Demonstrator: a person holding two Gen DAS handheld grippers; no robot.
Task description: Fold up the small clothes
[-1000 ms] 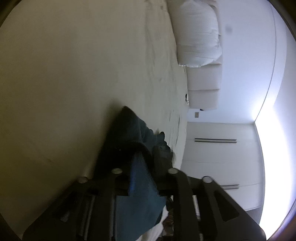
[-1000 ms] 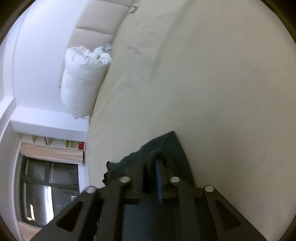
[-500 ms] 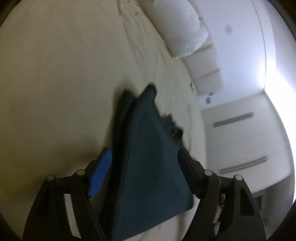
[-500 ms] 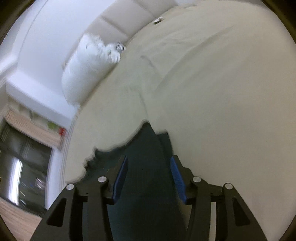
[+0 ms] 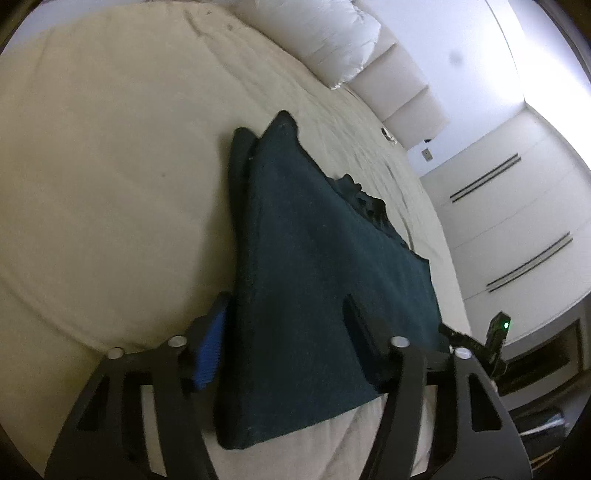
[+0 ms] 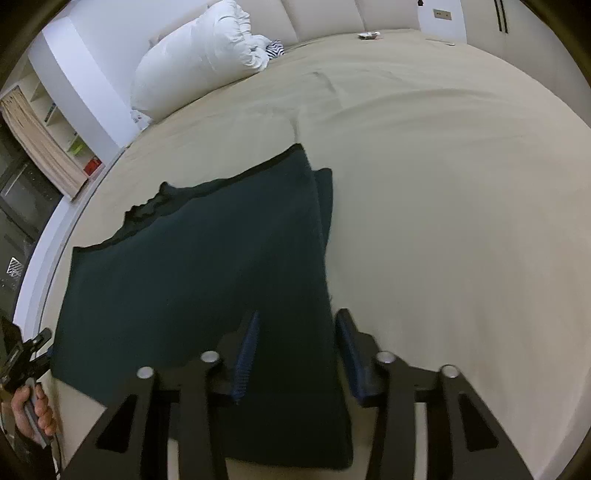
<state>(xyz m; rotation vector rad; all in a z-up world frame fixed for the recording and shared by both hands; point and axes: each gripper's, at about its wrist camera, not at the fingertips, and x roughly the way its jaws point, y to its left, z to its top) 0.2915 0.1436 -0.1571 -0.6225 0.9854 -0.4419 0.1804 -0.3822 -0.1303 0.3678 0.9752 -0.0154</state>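
Observation:
A dark teal garment (image 5: 314,266) lies folded flat on the beige bed (image 5: 110,166), with a lower layer showing along its one edge. It also shows in the right wrist view (image 6: 207,266). My left gripper (image 5: 284,325) is open and hovers over the garment's near end, holding nothing. My right gripper (image 6: 295,332) is open too, its fingers astride the garment's near right edge. The other gripper's tip (image 6: 22,358) and a hand show at the far left of the right wrist view.
A white pillow (image 6: 199,55) lies against the padded headboard (image 5: 402,96). A striped item (image 6: 275,48) sits beside the pillow. White wardrobe doors (image 5: 517,221) stand beyond the bed. A small object (image 6: 367,35) lies near the bed's far edge.
Both grippers opened and let go of the garment, which now lies flat on the bed. Both pulled back a little from it.

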